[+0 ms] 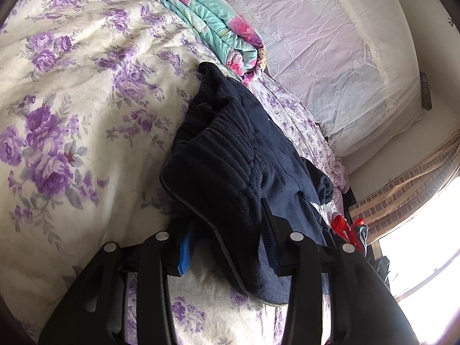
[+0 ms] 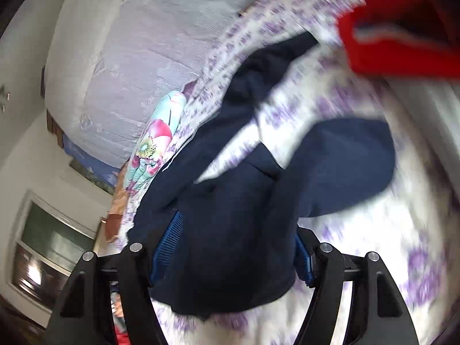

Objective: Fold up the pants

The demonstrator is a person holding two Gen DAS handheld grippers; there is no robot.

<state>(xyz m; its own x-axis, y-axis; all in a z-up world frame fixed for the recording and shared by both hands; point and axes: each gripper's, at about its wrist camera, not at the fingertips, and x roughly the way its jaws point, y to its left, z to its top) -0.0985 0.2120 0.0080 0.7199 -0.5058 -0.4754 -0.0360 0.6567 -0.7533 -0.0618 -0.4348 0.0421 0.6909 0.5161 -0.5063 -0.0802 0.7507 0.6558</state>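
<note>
Two hand-held grippers were engaged with one pair of dark navy, fleece-lined knit pants lying on a bed covered by a cream sheet printed with purple roses. The left hand-held gripper had thick cloth, seemingly the ribbed waistband end, bunched between its blue-padded fingers; the fingers stood fairly wide, so whether they were clamped firmly could not be told. The right hand-held gripper likewise had a heavy fold of the pants filling the gap between its pads, the firmness of that hold being equally uncertain. Relative to the pants, a rolled turquoise-and-pink floral quilt lay just beyond the far end, and a lilac lace-patterned headboard cover stood behind that. A bright red object, blurred, lay near the pant legs in the right wrist view.

Judged risks: the legs appeared splayed and crumpled rather than aligned, so any fold made from this state would probably trap wrinkles. The bulky fabric could slip from wide-set fingers if lifted quickly, and strong blur in the right wrist view suggested fast motion, which would raise that chance. Dragging might also snag the sheet.
</note>
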